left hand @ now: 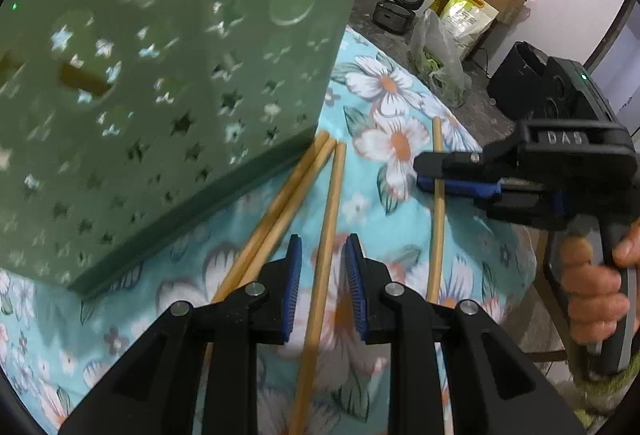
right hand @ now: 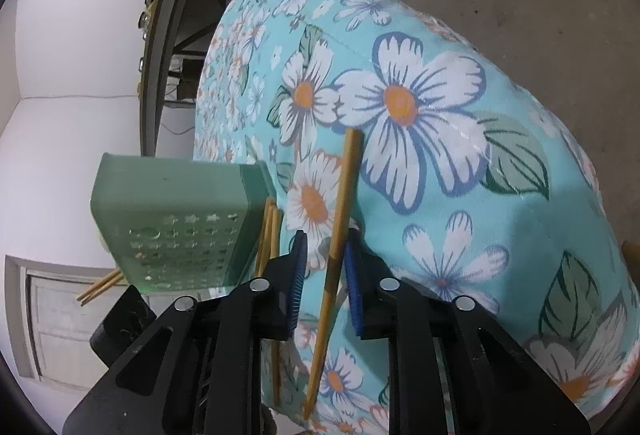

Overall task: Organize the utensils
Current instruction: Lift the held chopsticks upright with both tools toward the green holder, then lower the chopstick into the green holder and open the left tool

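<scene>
Several wooden chopsticks lie on a floral tablecloth (left hand: 404, 195). A green perforated utensil holder (left hand: 160, 95) lies tilted on its side at the left, also in the right wrist view (right hand: 176, 227). My left gripper (left hand: 322, 287) is open, its jaws on either side of one chopstick (left hand: 328, 235). A pair of chopsticks (left hand: 280, 207) lies left of it by the holder's mouth. My right gripper (left hand: 440, 179) straddles a separate chopstick (left hand: 438, 155); in the right wrist view (right hand: 324, 275) it is open with that chopstick (right hand: 340, 219) between the pads.
A person's hand (left hand: 592, 275) holds the right gripper's handle. Beyond the table edge stand bags (left hand: 460, 19), a box and black appliances (left hand: 400, 3) on the floor. A shelf (right hand: 172, 35) stands by the wall. More chopsticks (right hand: 100, 287) stick out behind the holder.
</scene>
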Demonstrator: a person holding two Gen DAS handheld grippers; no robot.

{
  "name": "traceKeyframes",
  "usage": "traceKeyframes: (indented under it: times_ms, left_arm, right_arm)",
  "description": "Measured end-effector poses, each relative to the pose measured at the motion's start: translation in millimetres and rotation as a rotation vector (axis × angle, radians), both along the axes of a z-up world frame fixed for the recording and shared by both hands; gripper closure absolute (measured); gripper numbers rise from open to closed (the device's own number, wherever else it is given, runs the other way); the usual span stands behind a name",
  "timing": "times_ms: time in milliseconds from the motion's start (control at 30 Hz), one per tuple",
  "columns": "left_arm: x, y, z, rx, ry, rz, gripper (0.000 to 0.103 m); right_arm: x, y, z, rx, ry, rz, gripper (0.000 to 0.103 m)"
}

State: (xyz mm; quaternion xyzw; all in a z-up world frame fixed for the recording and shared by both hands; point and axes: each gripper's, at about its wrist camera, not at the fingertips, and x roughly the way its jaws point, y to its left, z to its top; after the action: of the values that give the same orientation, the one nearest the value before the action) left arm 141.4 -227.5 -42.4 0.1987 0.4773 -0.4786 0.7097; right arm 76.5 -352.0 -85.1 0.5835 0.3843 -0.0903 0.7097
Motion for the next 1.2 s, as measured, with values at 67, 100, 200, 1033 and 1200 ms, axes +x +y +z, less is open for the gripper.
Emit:
traceKeyframes:
  times_ms: [67, 100, 200, 1033, 1200]
  left_arm:
    - [1.6, -6.4, -1.6, 0.001, -0.007, 0.007, 0.081]
    - [1.6, -9.1, -2.3, 0.002, -0.010, 0.009, 0.081]
    - [0.0, -17.0, -3.3, 0.003, -0.030, 0.018, 0.081]
    - [-21.7, 58.5, 90.0, -0.320, -0.056, 0.148, 0.098]
    - [-16.9, 91.7, 131.0, -0.456, -0.087, 0.196, 0.098]
  right_arm:
    - [1.2, -1.6, -2.3, -0.002, 0.002, -0.014, 0.091]
    - [0.7, -2.5, -4.1, -0.002, 0.003, -0.022, 0.094]
    - [-2.0, -7.1, -9.1, 0.006, -0.001, -0.040, 0.099]
    - [-27.3, 10.2, 77.3, -0.267, -0.176, 0.051, 0.099]
    - [-24.3, 19.1, 93.1, -0.332, -0.200, 0.075, 0.099]
